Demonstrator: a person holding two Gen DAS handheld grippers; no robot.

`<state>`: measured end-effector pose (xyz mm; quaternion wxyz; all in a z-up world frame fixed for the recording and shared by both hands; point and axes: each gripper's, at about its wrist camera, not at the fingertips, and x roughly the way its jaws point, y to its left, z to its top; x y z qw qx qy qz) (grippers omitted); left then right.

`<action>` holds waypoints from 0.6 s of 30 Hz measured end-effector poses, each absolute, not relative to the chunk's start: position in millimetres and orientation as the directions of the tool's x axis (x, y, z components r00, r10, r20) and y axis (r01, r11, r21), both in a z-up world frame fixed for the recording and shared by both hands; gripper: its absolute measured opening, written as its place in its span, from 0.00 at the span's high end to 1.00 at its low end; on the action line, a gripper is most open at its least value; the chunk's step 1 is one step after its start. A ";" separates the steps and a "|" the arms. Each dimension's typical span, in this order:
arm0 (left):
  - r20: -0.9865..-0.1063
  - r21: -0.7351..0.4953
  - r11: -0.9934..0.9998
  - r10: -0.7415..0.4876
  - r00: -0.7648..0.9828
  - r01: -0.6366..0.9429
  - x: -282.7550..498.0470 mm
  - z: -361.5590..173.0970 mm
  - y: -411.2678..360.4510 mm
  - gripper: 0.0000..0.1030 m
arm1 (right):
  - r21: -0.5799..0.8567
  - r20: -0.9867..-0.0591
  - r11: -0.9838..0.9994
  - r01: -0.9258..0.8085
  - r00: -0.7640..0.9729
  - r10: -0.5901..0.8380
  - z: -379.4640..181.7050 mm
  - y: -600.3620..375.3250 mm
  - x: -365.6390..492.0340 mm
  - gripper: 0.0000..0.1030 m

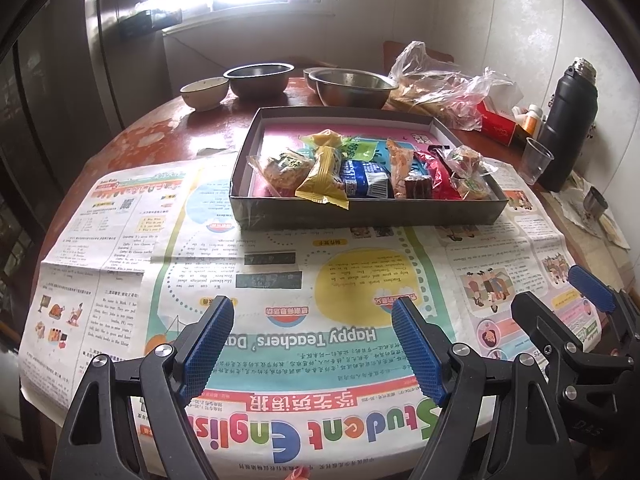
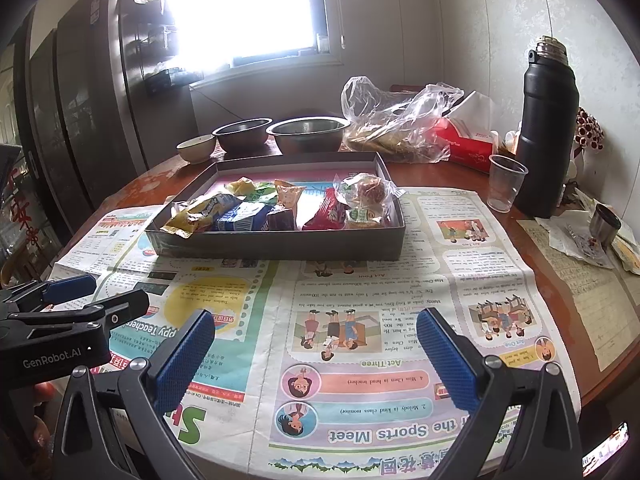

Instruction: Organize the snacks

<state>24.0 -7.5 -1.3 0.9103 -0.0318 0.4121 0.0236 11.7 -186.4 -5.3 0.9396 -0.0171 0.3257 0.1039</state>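
A shallow dark box sits on a newspaper on a round red-brown table. Several wrapped snacks lie along its near side: a yellow packet, a blue packet, a red packet and a clear-wrapped cake. My left gripper is open and empty above the newspaper, in front of the box. My right gripper is open and empty beside it, and shows at the right in the left wrist view.
Behind the box stand two steel bowls, a small ceramic bowl and a clear plastic bag. At the right are a red tissue box, a plastic cup, a black flask and papers.
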 end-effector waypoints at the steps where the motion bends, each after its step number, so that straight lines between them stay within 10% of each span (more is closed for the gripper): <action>1: -0.752 -0.038 0.997 0.018 0.659 -0.069 23.9 -1.4 -7.9 0.20 | 0.036 -0.615 0.978 -0.206 0.767 0.184 -5.3 -186.3 11.7 0.01; 18: -0.758 -0.015 0.997 0.037 0.651 -0.075 23.4 -2.5 -9.9 0.20 | 0.036 -0.616 0.979 -0.203 0.767 0.182 -5.2 -188.5 11.6 0.01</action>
